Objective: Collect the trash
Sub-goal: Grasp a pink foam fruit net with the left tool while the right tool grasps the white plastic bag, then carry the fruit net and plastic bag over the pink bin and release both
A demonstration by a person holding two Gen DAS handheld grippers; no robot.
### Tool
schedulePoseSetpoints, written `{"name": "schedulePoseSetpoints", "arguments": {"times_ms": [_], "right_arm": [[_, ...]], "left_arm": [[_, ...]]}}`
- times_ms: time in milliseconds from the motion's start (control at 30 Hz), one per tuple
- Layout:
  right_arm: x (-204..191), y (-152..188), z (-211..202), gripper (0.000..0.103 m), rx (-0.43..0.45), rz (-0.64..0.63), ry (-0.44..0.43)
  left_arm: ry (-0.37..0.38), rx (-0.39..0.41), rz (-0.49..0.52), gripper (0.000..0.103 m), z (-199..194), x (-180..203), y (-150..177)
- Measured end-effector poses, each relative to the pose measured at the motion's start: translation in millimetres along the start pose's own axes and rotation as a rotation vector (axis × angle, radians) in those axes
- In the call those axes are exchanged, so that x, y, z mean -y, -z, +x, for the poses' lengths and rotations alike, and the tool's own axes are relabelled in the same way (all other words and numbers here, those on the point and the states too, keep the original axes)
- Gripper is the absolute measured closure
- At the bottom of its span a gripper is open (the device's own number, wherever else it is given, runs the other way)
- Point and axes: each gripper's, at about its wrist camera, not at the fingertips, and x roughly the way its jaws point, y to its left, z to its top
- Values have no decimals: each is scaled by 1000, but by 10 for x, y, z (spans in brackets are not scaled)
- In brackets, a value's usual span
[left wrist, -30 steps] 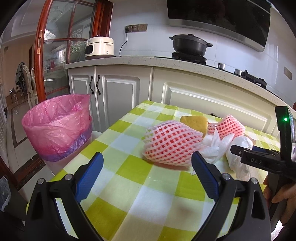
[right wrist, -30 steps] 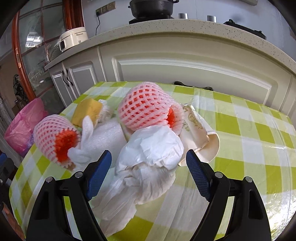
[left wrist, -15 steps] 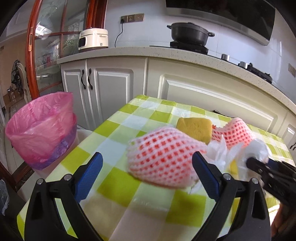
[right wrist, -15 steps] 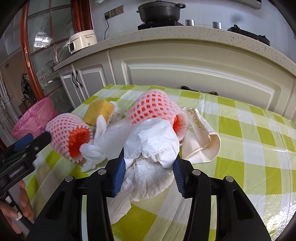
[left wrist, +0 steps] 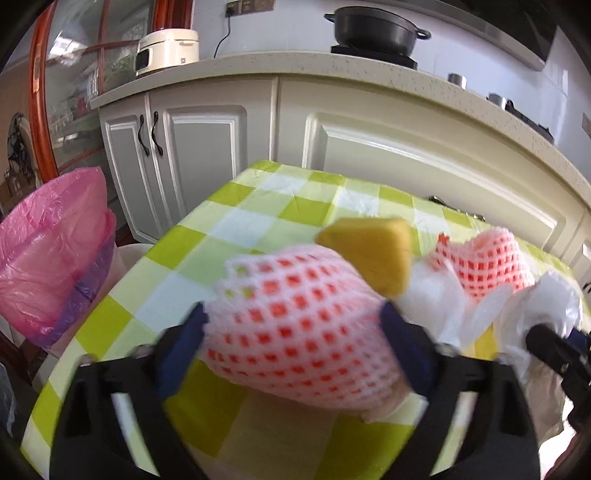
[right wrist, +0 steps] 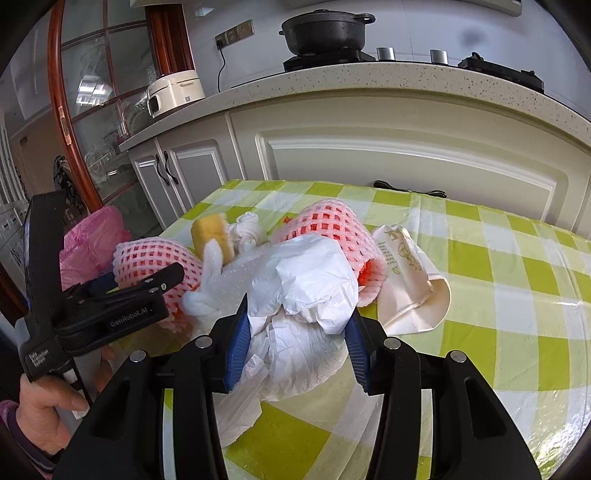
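My left gripper (left wrist: 291, 332) has its blue pads against both sides of a pink foam fruit net (left wrist: 295, 317) on the green checked table (left wrist: 258, 214); it also shows in the right wrist view (right wrist: 147, 258). My right gripper (right wrist: 299, 332) is shut on a crumpled white plastic bag (right wrist: 306, 280). Behind lie a yellow sponge (left wrist: 373, 251), a second pink net (right wrist: 328, 225), white foam wrap (right wrist: 221, 280) and a cream paper bag (right wrist: 410, 280). A pink-lined trash bin (left wrist: 51, 251) stands left of the table.
White kitchen cabinets (left wrist: 406, 147) run close behind the table. A black pot (left wrist: 373, 27) and a rice cooker (left wrist: 166, 46) sit on the counter. A wood-framed glass door (left wrist: 66, 92) is at the left. The table's right half (right wrist: 517, 295) holds nothing.
My left gripper moved forward and closed its pads onto the near pink net. My right gripper closed on the white plastic bag and now holds it.
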Motion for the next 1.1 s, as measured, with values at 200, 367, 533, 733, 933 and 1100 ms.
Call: {"name": "schedulePoseSetpoints", "arguments": {"times_ms": [200,367,533,733,933,1100], "right_arm": [[-10,35,-11,57,3,-2,5],[-63,32,-99,57,24,-13,2],[-112,43,-250,57,50,-21,2],[-166,67,-503,57,89,-27,-7],[-234,63,-765,57,131,-41,-19],[-347,51,-1010,57,170,-67,-39]], "left_arm": [[12,36,3,65,-96,-18,23],[6,92,1,72,-386,-42,79],[14,163,17,73,-791,-7,170],[22,222,28,73,-1227,21,270],[19,281,34,73,-1608,28,352],[25,323,38,73,-1921,53,432]]}}
